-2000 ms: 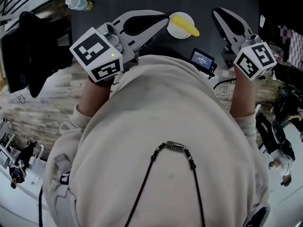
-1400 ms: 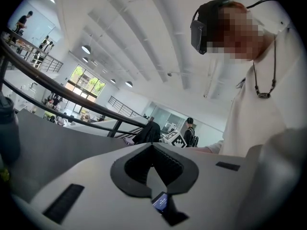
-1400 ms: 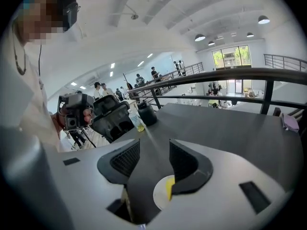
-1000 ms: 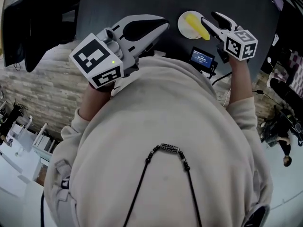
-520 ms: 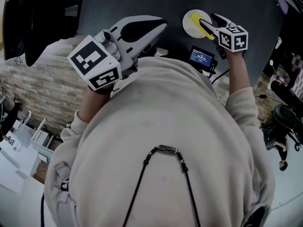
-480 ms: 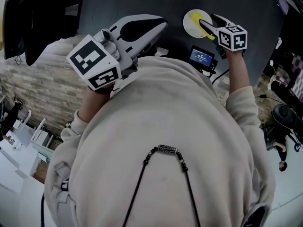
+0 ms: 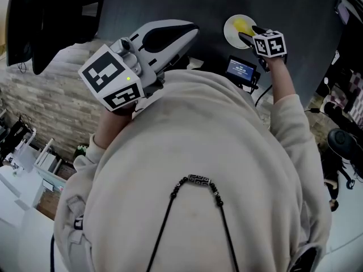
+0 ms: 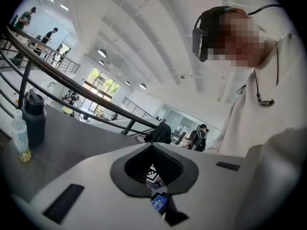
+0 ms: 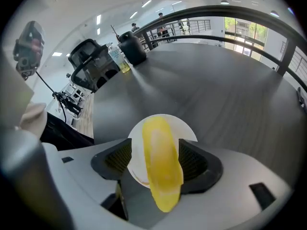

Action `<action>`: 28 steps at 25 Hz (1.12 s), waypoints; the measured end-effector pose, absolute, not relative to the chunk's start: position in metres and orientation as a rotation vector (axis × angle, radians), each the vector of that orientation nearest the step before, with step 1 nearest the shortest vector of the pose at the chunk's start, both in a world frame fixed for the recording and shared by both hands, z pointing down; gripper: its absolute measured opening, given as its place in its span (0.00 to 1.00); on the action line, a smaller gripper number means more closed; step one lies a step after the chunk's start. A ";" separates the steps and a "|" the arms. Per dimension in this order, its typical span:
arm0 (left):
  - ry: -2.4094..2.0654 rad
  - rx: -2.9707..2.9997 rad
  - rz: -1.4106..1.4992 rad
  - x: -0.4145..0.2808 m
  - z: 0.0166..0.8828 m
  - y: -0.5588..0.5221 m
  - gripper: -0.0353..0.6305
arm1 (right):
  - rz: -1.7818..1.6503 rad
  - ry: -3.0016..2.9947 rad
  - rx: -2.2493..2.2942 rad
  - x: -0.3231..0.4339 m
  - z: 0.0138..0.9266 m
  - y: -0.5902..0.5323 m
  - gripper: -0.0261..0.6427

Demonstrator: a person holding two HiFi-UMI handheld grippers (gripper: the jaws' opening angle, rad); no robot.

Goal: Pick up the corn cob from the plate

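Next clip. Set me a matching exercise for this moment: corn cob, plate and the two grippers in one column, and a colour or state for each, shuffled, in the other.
Column one
1. corn cob
2. plate
3. left gripper
4. right gripper

Column two
A. jaws together, nothing between them
B. white and round
C. jaws apart, one on each side of the corn cob
D. yellow, lying on the plate

Pairs: 1-D, 2-B, 3-A, 4-C.

The right gripper's jaws are opening, with the corn cob between them but not pressed.
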State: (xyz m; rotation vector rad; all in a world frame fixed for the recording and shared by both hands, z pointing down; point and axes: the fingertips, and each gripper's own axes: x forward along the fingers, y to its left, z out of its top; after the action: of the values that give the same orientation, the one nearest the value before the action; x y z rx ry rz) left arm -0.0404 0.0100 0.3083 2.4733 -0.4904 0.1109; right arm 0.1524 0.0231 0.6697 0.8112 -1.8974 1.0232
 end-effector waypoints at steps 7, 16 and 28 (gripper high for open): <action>-0.515 2.472 0.117 -0.045 0.310 0.009 0.06 | 0.974 -1.817 0.790 0.158 0.685 0.028 0.48; -0.503 2.480 0.134 -0.041 0.312 0.009 0.06 | 0.920 -1.753 0.747 0.158 0.700 0.035 0.48; -0.497 2.492 0.151 -0.039 0.310 0.012 0.06 | 0.801 -1.706 0.742 0.164 0.707 0.032 0.44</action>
State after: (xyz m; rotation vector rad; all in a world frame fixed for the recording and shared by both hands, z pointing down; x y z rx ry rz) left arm -0.0390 0.0123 0.3103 2.4923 -0.4969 0.1508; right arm 0.1640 0.0324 0.7069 0.7425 -1.7062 0.8011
